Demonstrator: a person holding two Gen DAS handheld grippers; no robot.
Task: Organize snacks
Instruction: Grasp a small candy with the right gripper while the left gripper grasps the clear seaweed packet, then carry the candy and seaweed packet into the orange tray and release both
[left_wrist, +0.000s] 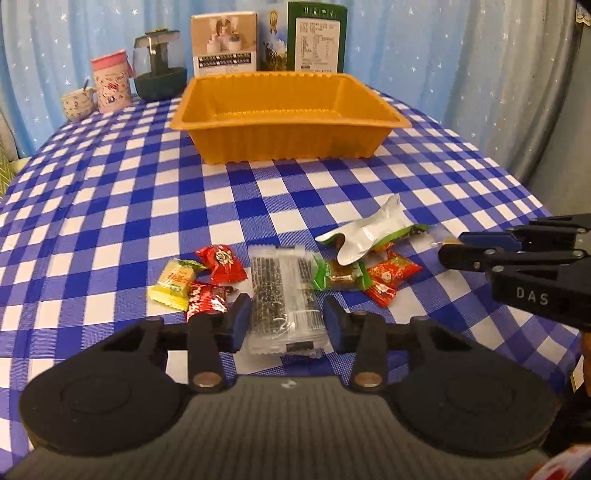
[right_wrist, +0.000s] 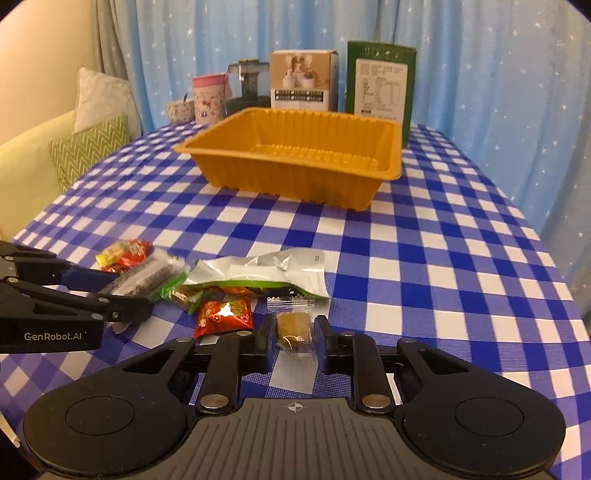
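Left gripper (left_wrist: 287, 325) straddled clear-wrapped sesame bar (left_wrist: 282, 295), near table edge; pads (left_wrist: 240, 319) beside wrapper, apparently not yet clamping. Bar judged light, brittle, film slippery: grip mid-length. Right gripper (right_wrist: 294, 338) flanked small brown candy (right_wrist: 295, 328), gap narrow, contact uncertain. Orange tray (left_wrist: 258, 147) lay far.

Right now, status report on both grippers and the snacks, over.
Left gripper open, straddling black seaweed pack. Right gripper open around brown clear-wrapped sweet. Orange tray empty, path clear; other snacks lie close beside both targets.
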